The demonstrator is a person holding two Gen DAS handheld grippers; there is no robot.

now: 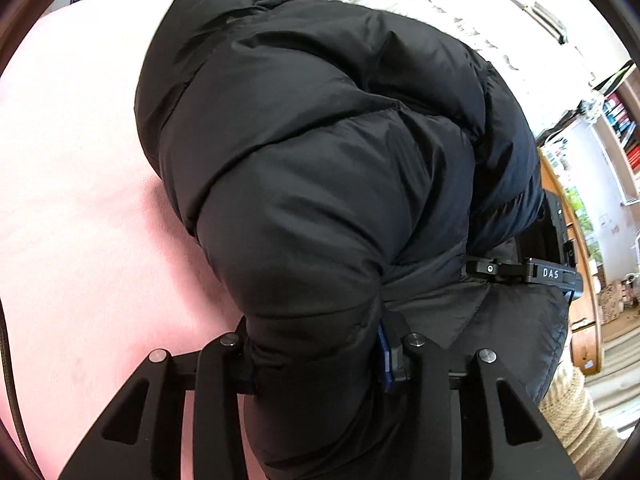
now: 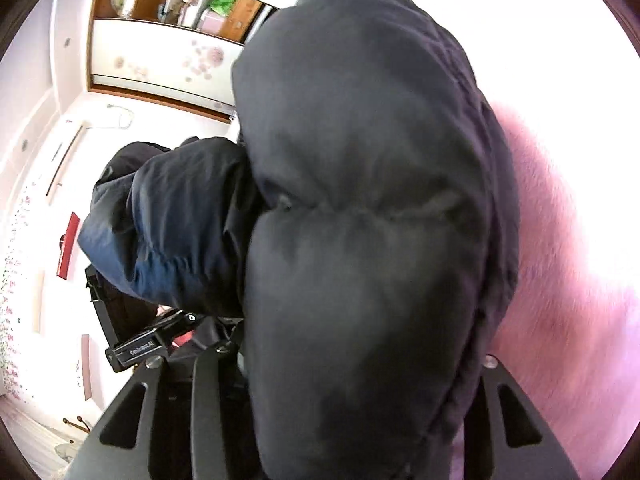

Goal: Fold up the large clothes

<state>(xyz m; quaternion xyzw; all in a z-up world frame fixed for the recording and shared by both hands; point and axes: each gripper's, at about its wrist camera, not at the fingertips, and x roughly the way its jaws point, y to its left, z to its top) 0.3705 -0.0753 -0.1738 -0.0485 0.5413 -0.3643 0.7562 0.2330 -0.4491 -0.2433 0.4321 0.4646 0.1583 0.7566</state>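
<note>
A black puffy down jacket (image 1: 320, 152) lies bunched over a pink bed cover (image 1: 72, 200). My left gripper (image 1: 316, 364) is shut on a thick fold of the jacket, which bulges up between its jaws. In the right wrist view the jacket (image 2: 368, 240) fills the middle and covers the fingers; my right gripper (image 2: 360, 368) is shut on a padded fold of it. The right gripper's body also shows in the left wrist view (image 1: 532, 272) at the jacket's right edge. The left gripper's body shows in the right wrist view (image 2: 140, 348) at lower left.
The pink bed cover (image 2: 560, 280) spreads to the right in the right wrist view. A wooden-framed wardrobe with a floral panel (image 2: 160, 60) stands behind. Shelves with books (image 1: 624, 128) and wooden furniture (image 1: 584, 320) are at the right. A knit sleeve (image 1: 580, 416) shows at lower right.
</note>
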